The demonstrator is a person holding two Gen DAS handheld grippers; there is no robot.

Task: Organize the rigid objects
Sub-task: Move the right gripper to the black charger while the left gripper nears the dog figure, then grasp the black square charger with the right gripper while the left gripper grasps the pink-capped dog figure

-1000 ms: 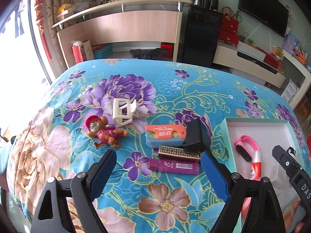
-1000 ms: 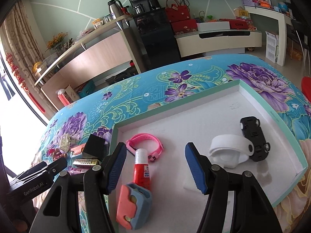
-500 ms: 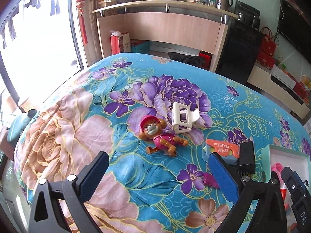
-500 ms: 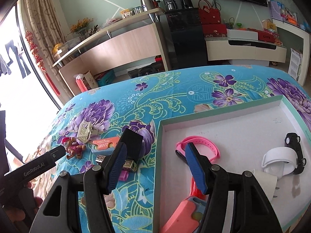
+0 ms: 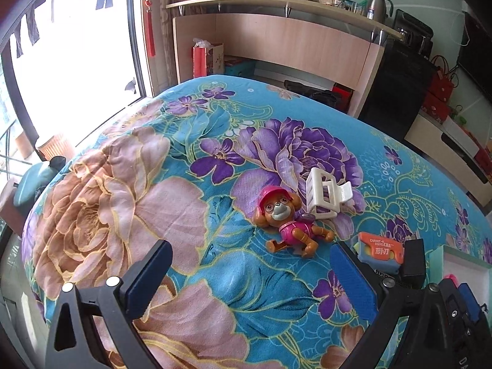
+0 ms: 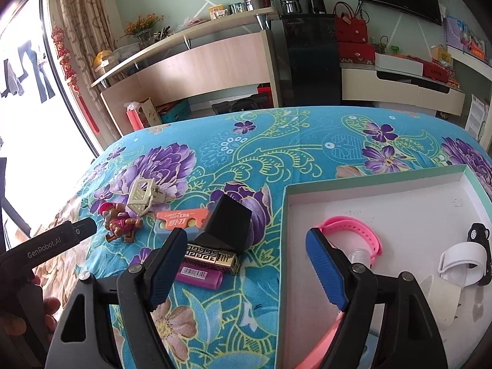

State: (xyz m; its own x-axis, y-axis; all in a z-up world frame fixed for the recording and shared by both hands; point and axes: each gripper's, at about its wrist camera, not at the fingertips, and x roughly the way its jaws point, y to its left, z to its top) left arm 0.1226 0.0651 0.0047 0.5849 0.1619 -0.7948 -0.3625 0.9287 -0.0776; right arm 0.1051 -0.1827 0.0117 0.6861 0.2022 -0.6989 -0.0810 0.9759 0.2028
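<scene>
A toy pup in pink [image 5: 286, 220] lies on the flowered cloth beside a white hair claw [image 5: 326, 195], with an orange box cutter [image 5: 381, 247] to its right. My left gripper [image 5: 249, 279] is open and empty, a little short of the toy. My right gripper [image 6: 246, 266] is open and empty, over the edge of a shallow box [image 6: 284, 209]. Ahead of it lie a black wedge box [image 6: 229, 223], a gold-patterned lighter [image 6: 212, 256] and a purple tube [image 6: 200, 276]. The toy [image 6: 120, 223] and claw [image 6: 143, 196] also show in the right wrist view.
The box holds a pink wristband [image 6: 356, 230], a white band [image 6: 461, 259], a black toy car [image 6: 479, 235] and a clear cap [image 6: 439, 295]. The table's left edge [image 5: 40, 203] drops toward a window. A counter and cabinets stand behind.
My left gripper has swung left, from the lighter pile toward the toy pup. My right gripper has drawn back and left, from over the box to its left edge. Both stayed open.
</scene>
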